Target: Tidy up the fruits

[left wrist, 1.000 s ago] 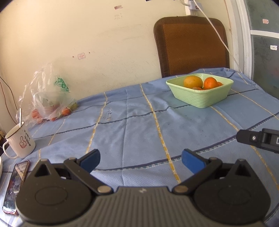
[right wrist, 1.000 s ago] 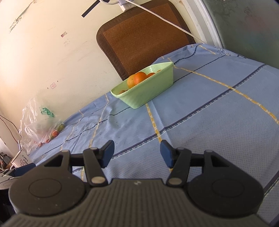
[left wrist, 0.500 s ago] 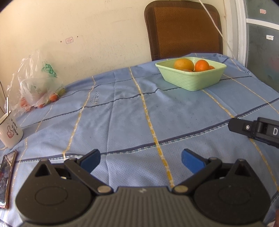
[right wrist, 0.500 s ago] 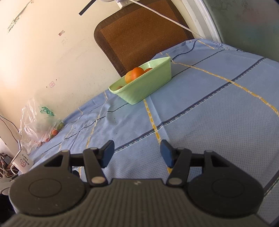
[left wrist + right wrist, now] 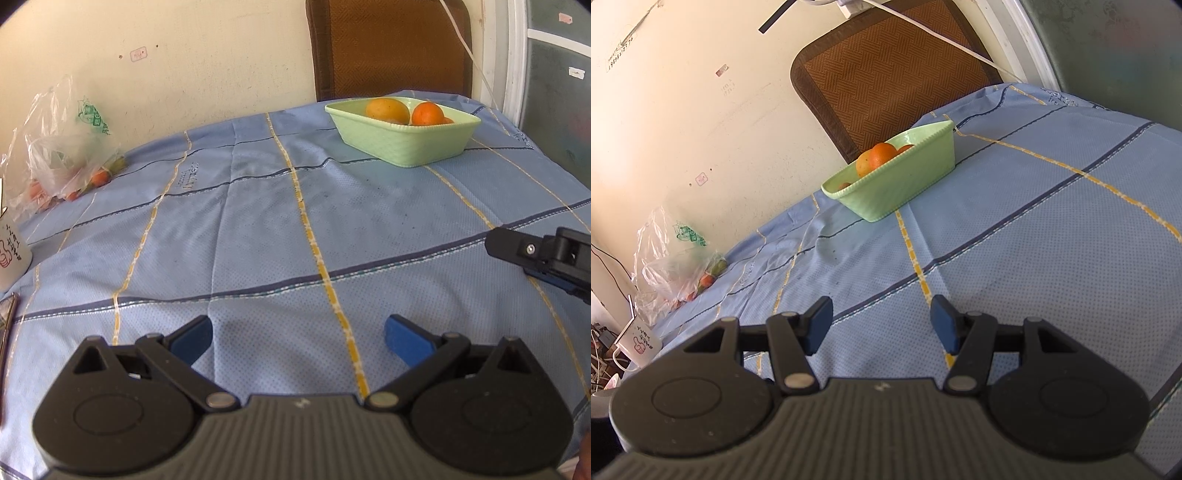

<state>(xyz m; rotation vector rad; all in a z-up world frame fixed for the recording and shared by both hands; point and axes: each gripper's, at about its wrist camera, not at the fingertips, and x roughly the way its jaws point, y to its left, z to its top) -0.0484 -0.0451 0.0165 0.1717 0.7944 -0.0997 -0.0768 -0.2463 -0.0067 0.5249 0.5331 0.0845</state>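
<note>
A light green basket (image 5: 406,146) (image 5: 905,186) with oranges (image 5: 388,110) (image 5: 877,157) in it stands at the far side of the blue tablecloth. A clear plastic bag (image 5: 66,147) (image 5: 672,266) holding more small fruit lies at the far left by the wall. My left gripper (image 5: 298,338) is open and empty, low over the cloth near the front. My right gripper (image 5: 881,326) is open and empty, also over the cloth; its finger shows at the right edge of the left wrist view (image 5: 517,249).
A brown chair back (image 5: 391,48) (image 5: 886,81) stands behind the basket against the wall. A white mug (image 5: 11,251) (image 5: 637,345) and a phone (image 5: 5,321) sit at the left edge. A white cable (image 5: 465,44) hangs by the chair.
Both grippers have drifted slightly; the basket sits a little higher and closer in the views. Both stay open and empty.
</note>
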